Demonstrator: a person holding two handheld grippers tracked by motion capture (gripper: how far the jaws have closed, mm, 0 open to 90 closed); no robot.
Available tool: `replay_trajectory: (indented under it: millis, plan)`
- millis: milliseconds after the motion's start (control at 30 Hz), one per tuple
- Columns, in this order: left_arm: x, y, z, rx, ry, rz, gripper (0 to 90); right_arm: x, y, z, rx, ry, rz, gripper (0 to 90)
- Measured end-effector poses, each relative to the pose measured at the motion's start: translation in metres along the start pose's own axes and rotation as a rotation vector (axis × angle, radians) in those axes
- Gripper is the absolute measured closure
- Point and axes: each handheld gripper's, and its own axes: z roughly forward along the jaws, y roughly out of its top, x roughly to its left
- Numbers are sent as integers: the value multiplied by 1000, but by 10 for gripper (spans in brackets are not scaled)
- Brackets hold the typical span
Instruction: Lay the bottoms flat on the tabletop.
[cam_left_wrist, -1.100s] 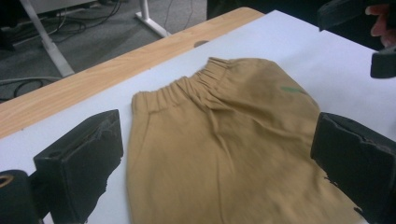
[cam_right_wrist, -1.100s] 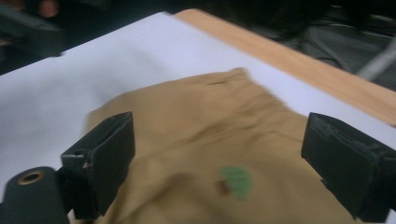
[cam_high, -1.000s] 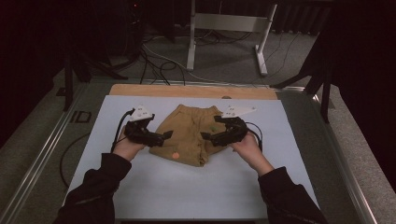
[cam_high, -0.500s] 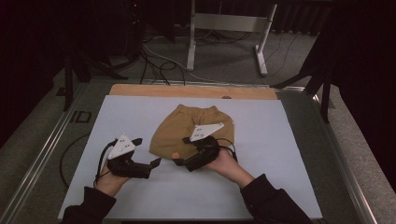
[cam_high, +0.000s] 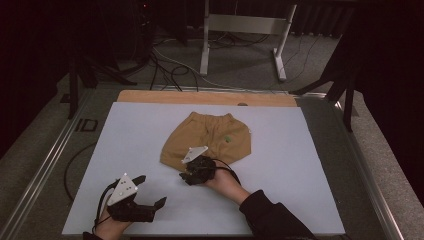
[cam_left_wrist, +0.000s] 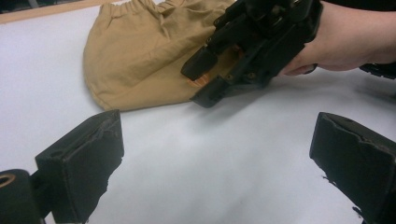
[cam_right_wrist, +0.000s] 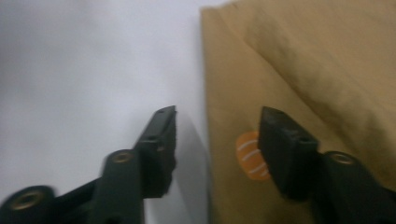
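Shorts (cam_high: 210, 140), tan cloth, spread flat near the middle of the white tabletop (cam_high: 310, 165), a little toward its far edge, elastic waistband facing that far edge, small orange bread-like print (cam_right_wrist: 250, 156) by the near hem. Right hand-held gripper (cam_high: 187, 176) down at the shorts' near left corner, jaws partly open and just closing, one jaw over bare tabletop, the other over the cloth, the hem edge between them; pads not yet pressing on the fabric, nothing gripped. Left hand-held gripper (cam_high: 150, 192) close to the near edge of the tabletop, toward the near left corner, well apart from the shorts, jaws spread wide over bare white surface, holding nothing. Grey three-cornered plates atop both, cables trailing back toward the sleeves.
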Motion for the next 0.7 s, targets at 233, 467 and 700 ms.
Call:
replay_trajectory:
  millis: [233,467,700]
  plan:
    - [4,-2,2,3,8,-1,41,-5,-2,4,22,28,-45,662]
    - [10,-5,2,2,13,-24,45,-6,5,1,76,-3,-94,896]
    - [13,-5,1,-7,26,-31,47,0,15,-27,8,88,-117,896]
